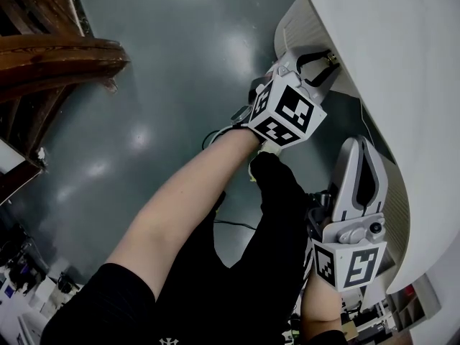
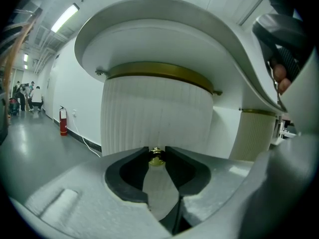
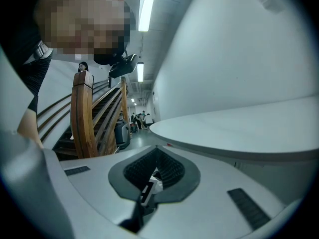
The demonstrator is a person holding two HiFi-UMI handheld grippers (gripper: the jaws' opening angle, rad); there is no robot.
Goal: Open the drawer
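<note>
A white round desk (image 1: 402,63) has a ribbed white drawer front (image 2: 157,113) under a brass band (image 2: 159,73). A small brass knob (image 2: 156,157) sticks out of that front. My left gripper (image 2: 157,149) points straight at it, and the knob sits between the jaw tips, close to both, with no clear press showing. In the head view the left gripper (image 1: 325,60) reaches the ribbed front (image 1: 302,31) under the desk edge. My right gripper (image 1: 363,146) hangs lower beside the desk, its jaws together on nothing. In its own view the right gripper (image 3: 157,149) faces along the desk's top (image 3: 239,128).
A wooden staircase (image 1: 50,56) rises at the left, across the grey floor (image 1: 180,42). A red fire extinguisher (image 2: 63,121) stands by the corridor wall, with several people (image 2: 25,96) far down it. A second ribbed pedestal (image 2: 254,136) stands to the right.
</note>
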